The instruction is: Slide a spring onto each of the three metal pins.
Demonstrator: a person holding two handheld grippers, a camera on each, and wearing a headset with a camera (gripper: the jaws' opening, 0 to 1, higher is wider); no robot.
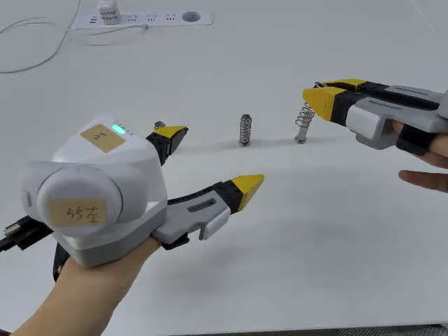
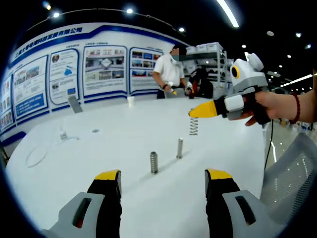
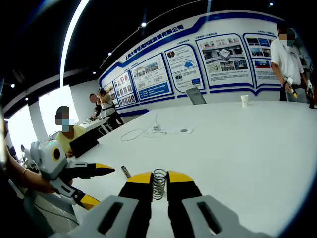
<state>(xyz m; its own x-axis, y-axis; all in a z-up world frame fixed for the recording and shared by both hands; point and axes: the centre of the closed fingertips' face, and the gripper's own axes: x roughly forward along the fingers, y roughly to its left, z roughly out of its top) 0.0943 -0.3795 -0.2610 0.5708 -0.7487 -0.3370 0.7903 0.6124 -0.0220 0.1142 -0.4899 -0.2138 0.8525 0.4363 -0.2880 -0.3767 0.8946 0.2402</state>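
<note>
A broad white table (image 1: 294, 231) spreads across the head view. Low at its left, a person's hand holds the bulky grey left gripper (image 1: 210, 157). Its black, yellow-tipped fingers (image 1: 248, 183) are spread wide, with only bare tabletop between them. The left gripper view shows the same wide gap.

At the right edge another hand holds the grey-and-black right gripper (image 1: 316, 98) level above the table. Its yellow-tipped fingers are brought together on the upper coils of a coiled steel spring (image 1: 304, 116). In the right gripper view that spring stands upright exactly between the two fingertips, touching both. In the head view it hangs tilted below the tips, its lower end at the right-hand metal pin (image 1: 301, 138). Whether the coils already go round that pin I cannot tell.

A long white power strip (image 1: 143, 19) lies at the table's far edge.

Well to the left of the held spring, the short middle metal pin (image 1: 245, 137) stands upright with a second spring (image 1: 245, 126) round it, apart from both grippers. The left-hand metal pin (image 1: 159, 125) peeks out just beside the far fingertip of the left gripper, and its shaft is hidden.
</note>
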